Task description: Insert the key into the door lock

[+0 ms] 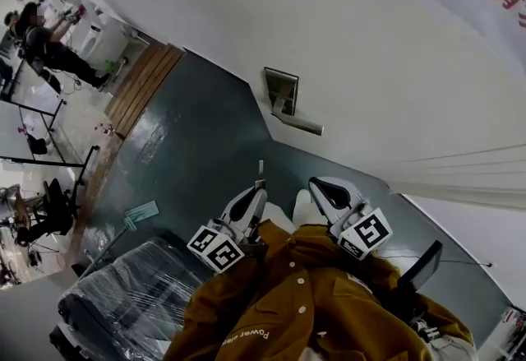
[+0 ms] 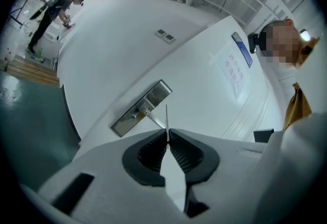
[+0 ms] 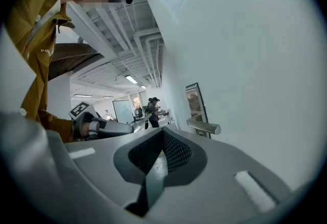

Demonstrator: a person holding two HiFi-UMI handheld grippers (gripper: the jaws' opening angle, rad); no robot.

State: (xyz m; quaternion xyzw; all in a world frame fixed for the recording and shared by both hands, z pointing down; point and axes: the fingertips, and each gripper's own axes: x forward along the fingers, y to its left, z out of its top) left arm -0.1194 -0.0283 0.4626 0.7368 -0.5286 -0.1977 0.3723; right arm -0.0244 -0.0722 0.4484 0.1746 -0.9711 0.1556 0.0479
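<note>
The left gripper (image 1: 260,189), a pale grey two-jaw tool with dark ribbed pads, is clenched on a thin silver metal key (image 1: 260,173). In the left gripper view the pads (image 2: 180,152) pinch the key's (image 2: 166,118) lower end, and its narrow blade stands straight out past the jaw tips. The blade points toward the rectangular brushed-steel lock plate (image 1: 282,90) on the white door (image 1: 370,63). In the head view the key tip is apart from the plate, below the straight silver lever handle (image 1: 300,123).

The right gripper (image 1: 316,184) hangs just beside the left one, level with it, facing the same door. In the right gripper view its jaws are pressed together with nothing between them (image 3: 162,133). The lever handle (image 3: 203,127) and the lock plate (image 3: 194,105) show beyond them on the right.

The wearer's mustard-brown jacket (image 1: 312,302) fills the lower part of the head view, above a dark green floor (image 1: 189,145). Another person (image 1: 49,43) works far off at the upper left
</note>
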